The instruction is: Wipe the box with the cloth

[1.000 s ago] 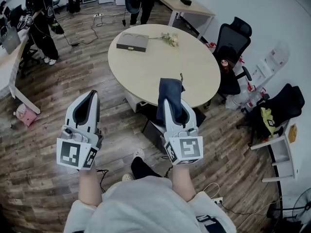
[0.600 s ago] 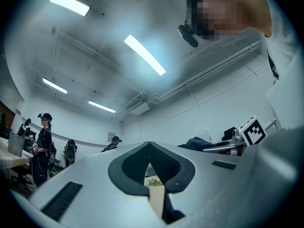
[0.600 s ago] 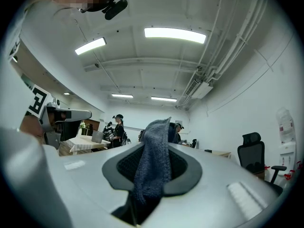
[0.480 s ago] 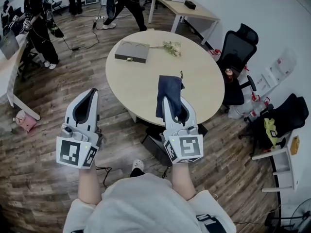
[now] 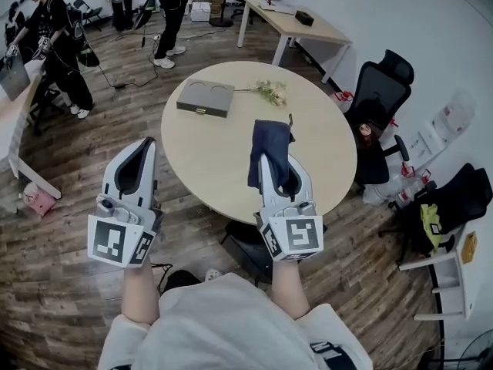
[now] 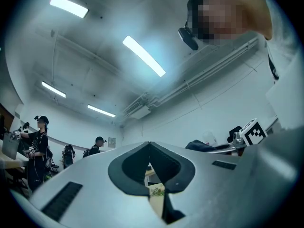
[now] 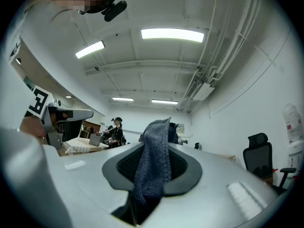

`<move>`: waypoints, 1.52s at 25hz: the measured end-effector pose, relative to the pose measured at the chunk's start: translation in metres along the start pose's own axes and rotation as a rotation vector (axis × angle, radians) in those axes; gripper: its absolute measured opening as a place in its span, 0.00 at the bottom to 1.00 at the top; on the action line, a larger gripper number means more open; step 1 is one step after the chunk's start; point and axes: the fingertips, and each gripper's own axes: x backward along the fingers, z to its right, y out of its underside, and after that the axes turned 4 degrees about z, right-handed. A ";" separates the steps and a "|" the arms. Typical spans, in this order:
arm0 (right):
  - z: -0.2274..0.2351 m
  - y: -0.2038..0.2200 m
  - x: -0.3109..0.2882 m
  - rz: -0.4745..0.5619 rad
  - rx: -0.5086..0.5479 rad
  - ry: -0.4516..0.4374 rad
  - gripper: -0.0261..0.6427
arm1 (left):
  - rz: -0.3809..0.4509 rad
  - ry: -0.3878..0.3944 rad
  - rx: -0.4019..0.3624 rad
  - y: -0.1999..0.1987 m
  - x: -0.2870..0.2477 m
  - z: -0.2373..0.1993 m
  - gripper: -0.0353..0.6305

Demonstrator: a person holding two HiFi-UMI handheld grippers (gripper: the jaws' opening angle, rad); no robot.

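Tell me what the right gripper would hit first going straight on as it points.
Probably nothing near: the right gripper, shut on the cloth, seems to aim over the table toward the flowers, not the box. Height is unclear.

Left gripper (image 5: 143, 145) jaws together, empty; right gripper (image 5: 266, 160) jaws clamping cloth (image 5: 271, 139).

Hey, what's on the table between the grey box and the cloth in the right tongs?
Only bare tabletop, seen in the head view; the flowers lie off to the side of the box, not toward the cloth.
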 end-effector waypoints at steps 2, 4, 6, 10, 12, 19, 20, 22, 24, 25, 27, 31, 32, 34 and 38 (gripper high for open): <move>0.006 0.002 -0.008 0.004 -0.010 -0.004 0.17 | -0.003 -0.004 0.001 0.004 -0.007 -0.001 0.06; 0.009 0.006 -0.015 0.002 -0.015 -0.009 0.17 | -0.008 -0.005 0.003 0.010 -0.014 -0.005 0.06; 0.009 0.012 -0.024 -0.003 -0.011 -0.011 0.17 | -0.009 -0.003 0.008 0.016 -0.020 -0.011 0.06; 0.006 0.025 -0.048 -0.015 -0.007 -0.004 0.17 | -0.008 0.010 0.020 0.030 -0.035 -0.033 0.06; 0.007 0.030 -0.063 -0.016 -0.008 0.010 0.17 | -0.005 0.022 0.028 0.038 -0.045 -0.046 0.06; -0.004 0.052 -0.135 -0.020 0.004 0.053 0.17 | -0.009 0.066 0.051 0.066 -0.085 -0.113 0.06; -0.006 0.054 -0.146 -0.019 0.002 0.061 0.17 | -0.010 0.073 0.051 0.070 -0.091 -0.123 0.06; -0.010 0.059 -0.167 -0.018 0.003 0.077 0.17 | -0.011 0.089 0.051 0.075 -0.103 -0.144 0.06; -0.015 0.063 -0.186 -0.017 -0.004 0.096 0.17 | -0.009 0.104 0.054 0.079 -0.115 -0.163 0.06; -0.017 0.066 -0.194 -0.019 -0.007 0.105 0.17 | -0.009 0.110 0.058 0.081 -0.119 -0.172 0.06; -0.023 0.072 -0.209 -0.026 -0.008 0.117 0.17 | -0.008 0.124 0.066 0.086 -0.128 -0.188 0.06; -0.031 0.082 -0.235 -0.039 -0.007 0.139 0.17 | -0.012 0.157 0.084 0.099 -0.144 -0.212 0.06; -0.033 0.085 -0.240 -0.042 -0.004 0.145 0.17 | -0.015 0.164 0.089 0.102 -0.147 -0.218 0.06; -0.036 0.089 -0.250 -0.049 0.004 0.157 0.17 | -0.017 0.180 0.098 0.108 -0.153 -0.228 0.06; -0.041 0.096 -0.269 -0.059 0.011 0.186 0.17 | -0.025 0.201 0.112 0.120 -0.162 -0.250 0.06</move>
